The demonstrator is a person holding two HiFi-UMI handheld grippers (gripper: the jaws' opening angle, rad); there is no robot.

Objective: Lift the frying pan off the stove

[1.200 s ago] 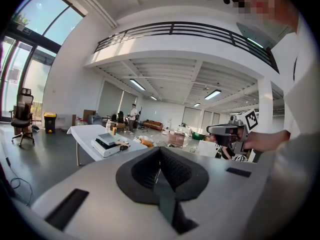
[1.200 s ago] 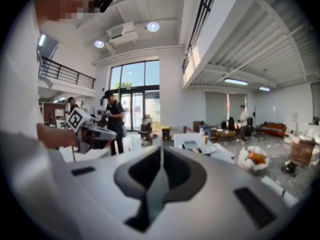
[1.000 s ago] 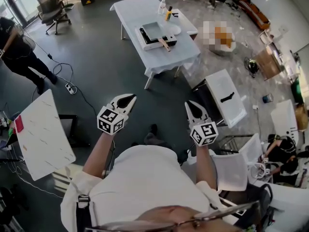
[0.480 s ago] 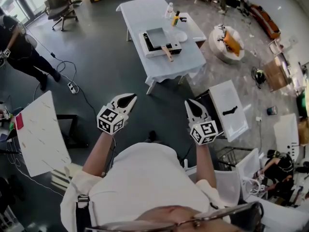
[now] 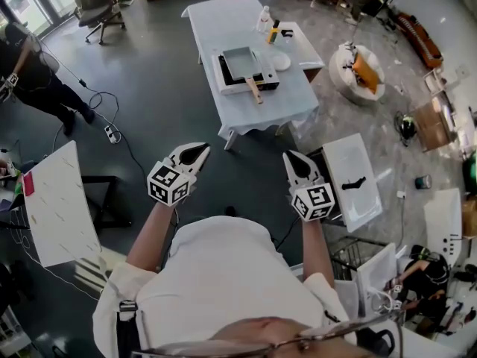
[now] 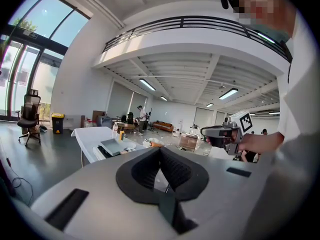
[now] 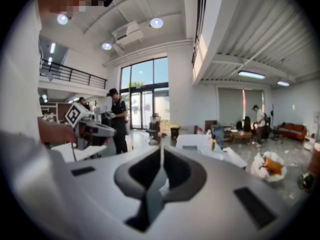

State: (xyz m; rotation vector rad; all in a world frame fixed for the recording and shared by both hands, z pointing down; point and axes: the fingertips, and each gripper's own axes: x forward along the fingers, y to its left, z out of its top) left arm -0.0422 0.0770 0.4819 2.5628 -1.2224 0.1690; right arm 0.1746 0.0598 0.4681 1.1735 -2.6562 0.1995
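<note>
Holding the left tongs (image 5: 195,154) and the right tongs (image 5: 292,162) out ahead, the person has both pairs of jaws pressed together with nothing between them. Each gripper view shows the black pads meeting along a line, with only the room beyond. Neither is near the work. A wide stretch of dark floor (image 5: 171,103) lies between the tongs and the bench (image 5: 216,21), which stands well apart at the top of the head view.

The pan (image 5: 242,60), grey and rectangular, sits on the stove (image 5: 267,83) on the bench. Its wooden handle (image 5: 255,90) sticks out toward the near edge. I judge the step in hand to be the approach: nothing is touched and the lift is not yet begun. The next move calls for coming up to the bench's near side and opening one pair of jaws. They should be set across the handle and closed firmly before the pan is raised straight up and level. A pan held by its handle alone is likely to tip if gripped loosely.

By count:
- two tongs, both empty
- one pan, one stove, and one bench bearing them
- two bottles behind the stove, a clear bottle (image 5: 262,17) and a yellow bottle (image 5: 274,30)
- one white plate (image 5: 281,60) beside the stove
- one small dark thing near the bottles, too small to name
- one bystander (image 5: 30,80) in dark clothes, off at the left
</note>
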